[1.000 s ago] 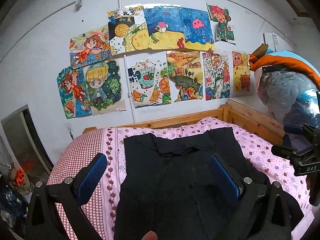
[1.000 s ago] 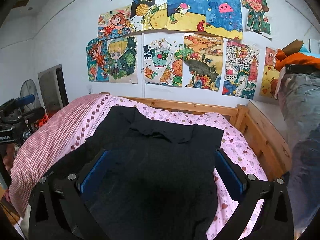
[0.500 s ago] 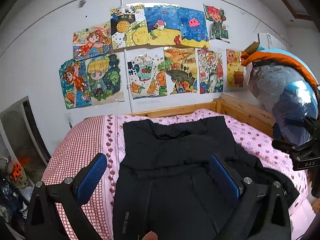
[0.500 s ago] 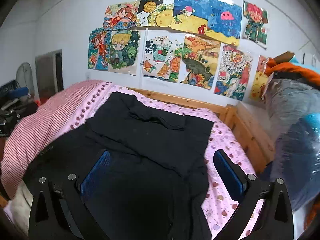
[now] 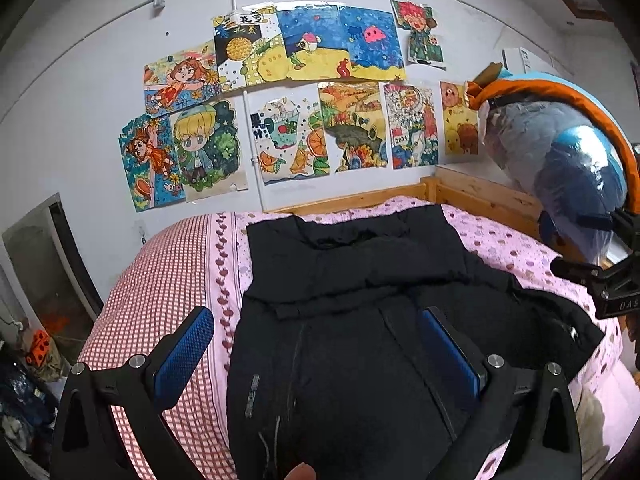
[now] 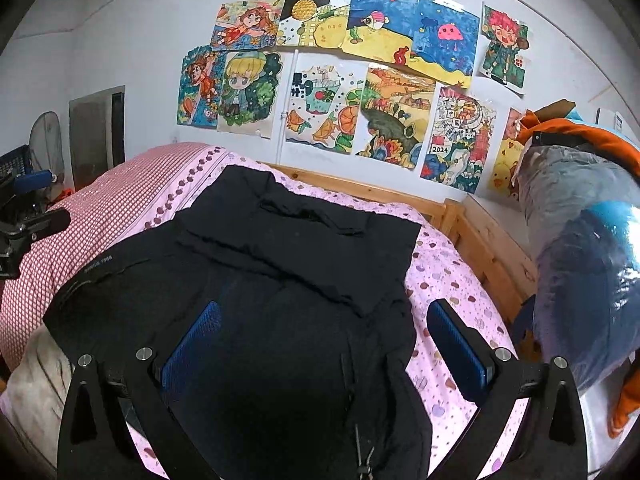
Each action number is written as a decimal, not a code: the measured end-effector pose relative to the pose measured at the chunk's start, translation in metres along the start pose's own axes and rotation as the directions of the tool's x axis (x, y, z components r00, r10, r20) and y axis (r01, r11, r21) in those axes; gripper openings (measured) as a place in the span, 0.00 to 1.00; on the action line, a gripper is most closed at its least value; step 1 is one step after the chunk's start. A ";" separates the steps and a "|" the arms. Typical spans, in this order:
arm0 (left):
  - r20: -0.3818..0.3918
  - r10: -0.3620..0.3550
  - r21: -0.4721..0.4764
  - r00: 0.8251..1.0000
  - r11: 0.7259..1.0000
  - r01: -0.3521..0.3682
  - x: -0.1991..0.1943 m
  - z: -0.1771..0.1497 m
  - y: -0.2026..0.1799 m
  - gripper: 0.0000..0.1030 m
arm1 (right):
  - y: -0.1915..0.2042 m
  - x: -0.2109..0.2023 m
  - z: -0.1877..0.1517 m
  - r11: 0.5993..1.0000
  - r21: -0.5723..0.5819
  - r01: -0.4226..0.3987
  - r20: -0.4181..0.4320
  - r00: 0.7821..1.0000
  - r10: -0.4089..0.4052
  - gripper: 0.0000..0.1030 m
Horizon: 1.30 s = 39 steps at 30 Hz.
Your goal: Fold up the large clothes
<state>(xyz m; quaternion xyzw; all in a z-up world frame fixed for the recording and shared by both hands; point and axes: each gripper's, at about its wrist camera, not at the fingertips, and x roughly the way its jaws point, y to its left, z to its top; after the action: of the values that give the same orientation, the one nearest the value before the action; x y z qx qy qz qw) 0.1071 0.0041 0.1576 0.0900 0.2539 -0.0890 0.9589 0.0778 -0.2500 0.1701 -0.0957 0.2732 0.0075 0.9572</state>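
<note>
At the far left of the left wrist view a dark doorway [image 5: 52, 256] opens in the white wall, with cluttered orange and dark odds and ends [image 5: 38, 354] low beside it. Next comes the red-and-white checked cover [image 5: 160, 280] over the left part of the bed, bordered by a row of purple hearts where it meets the pink dotted bedsheet [image 5: 516, 248]. The left gripper [image 5: 316, 346], a black frame with blue ribbed pads, hovers above the bed with its jaws spread wide and nothing between them; one pad sits over the checked cover, the other over the garment. The large black padded jacket [image 5: 352, 320] lies flat in the middle of the bed, its collar end toward the wooden headboard [image 5: 360, 200], one side spread out to the right over the pink sheet. Above it, a cluster of colourful children's drawings [image 5: 304, 92] is taped to the wall. Further right stands a clear plastic bag of blue and grey bedding [image 5: 560, 160] topped with orange fabric, and the right gripper's black body shows at the edge. In the right wrist view, the right gripper [image 6: 324, 336] also hangs released, jaws wide apart, its left pad over the black jacket [image 6: 280, 300] and its right pad over the pink sheet [image 6: 448, 280]; the plastic bag [image 6: 580, 248] fills the right side.
</note>
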 end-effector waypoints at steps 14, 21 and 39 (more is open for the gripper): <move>-0.060 -0.040 0.017 0.997 0.999 0.041 -0.009 -0.061 -0.004 1.00 | 0.027 -0.013 -0.064 0.999 -0.037 -0.011 -0.006 1.000 0.011 0.98; -0.134 -0.143 0.081 0.981 0.985 0.155 -0.010 -0.087 -0.003 1.00 | 0.029 -0.016 -0.094 0.995 -0.062 -0.079 -0.036 0.996 0.077 0.98; -0.271 0.045 0.424 0.961 0.902 0.077 0.025 -0.143 -0.048 1.00 | 0.035 0.007 -0.153 0.988 -0.123 -0.090 -0.168 0.983 0.068 0.98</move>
<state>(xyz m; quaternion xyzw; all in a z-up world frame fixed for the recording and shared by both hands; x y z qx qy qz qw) 0.0509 -0.0144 0.0160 0.3088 0.3591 -0.1375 0.8700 0.0018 -0.2446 0.0331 -0.1472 0.3530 0.0555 0.9223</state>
